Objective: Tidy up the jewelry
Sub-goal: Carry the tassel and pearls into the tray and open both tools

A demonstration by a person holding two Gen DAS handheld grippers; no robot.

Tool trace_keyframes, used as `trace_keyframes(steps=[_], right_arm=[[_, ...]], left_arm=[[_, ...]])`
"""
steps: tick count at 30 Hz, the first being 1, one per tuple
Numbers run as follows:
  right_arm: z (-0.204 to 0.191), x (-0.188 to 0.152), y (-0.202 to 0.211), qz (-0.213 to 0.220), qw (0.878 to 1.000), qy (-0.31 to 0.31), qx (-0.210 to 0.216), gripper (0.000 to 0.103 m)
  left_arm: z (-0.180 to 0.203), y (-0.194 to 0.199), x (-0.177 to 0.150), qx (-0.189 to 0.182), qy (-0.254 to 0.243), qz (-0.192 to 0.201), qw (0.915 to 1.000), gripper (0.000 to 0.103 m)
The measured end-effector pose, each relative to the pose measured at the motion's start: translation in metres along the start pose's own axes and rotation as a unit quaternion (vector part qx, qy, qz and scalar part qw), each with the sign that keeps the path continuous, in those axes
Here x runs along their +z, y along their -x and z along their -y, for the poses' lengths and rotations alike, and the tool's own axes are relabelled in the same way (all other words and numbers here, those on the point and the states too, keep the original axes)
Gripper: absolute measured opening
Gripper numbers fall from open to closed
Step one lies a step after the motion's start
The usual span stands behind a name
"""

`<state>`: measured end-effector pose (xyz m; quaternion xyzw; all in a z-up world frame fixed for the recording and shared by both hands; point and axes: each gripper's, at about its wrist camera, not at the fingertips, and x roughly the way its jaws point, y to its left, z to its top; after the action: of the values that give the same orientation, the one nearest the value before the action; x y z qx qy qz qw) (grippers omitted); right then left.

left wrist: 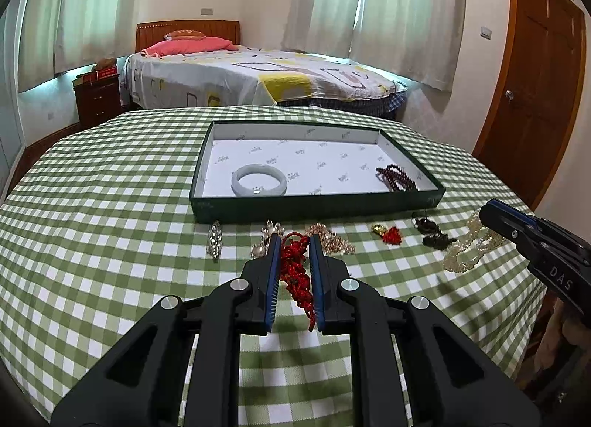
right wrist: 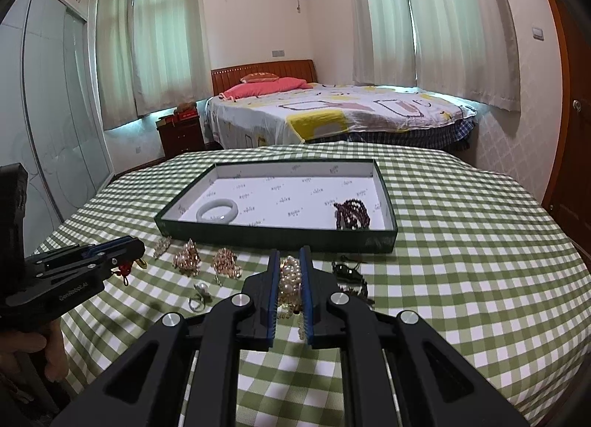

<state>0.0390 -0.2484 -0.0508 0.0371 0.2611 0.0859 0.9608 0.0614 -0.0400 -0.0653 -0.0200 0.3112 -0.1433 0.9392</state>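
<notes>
While the dark green tray (left wrist: 317, 203) rests on the checked tablecloth (left wrist: 110, 242) with a pale jade bangle (left wrist: 259, 183) at its near left and dark red beads (left wrist: 397, 177) at its near right, the left gripper (left wrist: 293, 238) has its fingers closed around a red knotted cord ornament (left wrist: 295, 268). The right gripper (right wrist: 289, 257) has its fingers closed on a pearl strand (right wrist: 289, 279). Both pieces lie in front of the tray, among other loose jewellery.
</notes>
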Motion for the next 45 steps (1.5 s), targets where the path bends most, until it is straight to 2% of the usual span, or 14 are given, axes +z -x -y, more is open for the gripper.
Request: trace_keyframes(steps=[15, 26, 31, 39, 45], right_arm=[[-0.004, 0.053, -0.008, 0.039, 0.999, 0.004, 0.014, 0.011], [-0.008, 0.106, -0.042, 0.069, 0.997, 0.021, 0.027, 0.011], [0.001, 0.105, -0.08, 0.039, 0.999, 0.012, 0.031, 0.011], [0.018, 0.078, -0.136, -0.041, 0.999, -0.007, 0.033, 0.011], [0.027, 0.066, -0.166, -0.089, 0.995, -0.018, 0.037, 0.011]], left_arm=[[0.015, -0.007, 0.051, -0.021, -0.002, 0.033, 0.9992, 0.015], [0.035, -0.043, 0.111, -0.038, -0.009, 0.061, 0.9974, 0.015], [0.041, -0.084, 0.115, -0.036, -0.01, 0.033, 0.9988, 0.015], [0.033, -0.156, 0.092, -0.032, 0.003, -0.05, 0.9982, 0.015], [0.031, -0.184, 0.077, -0.028, 0.009, -0.094, 0.9951, 0.016]])
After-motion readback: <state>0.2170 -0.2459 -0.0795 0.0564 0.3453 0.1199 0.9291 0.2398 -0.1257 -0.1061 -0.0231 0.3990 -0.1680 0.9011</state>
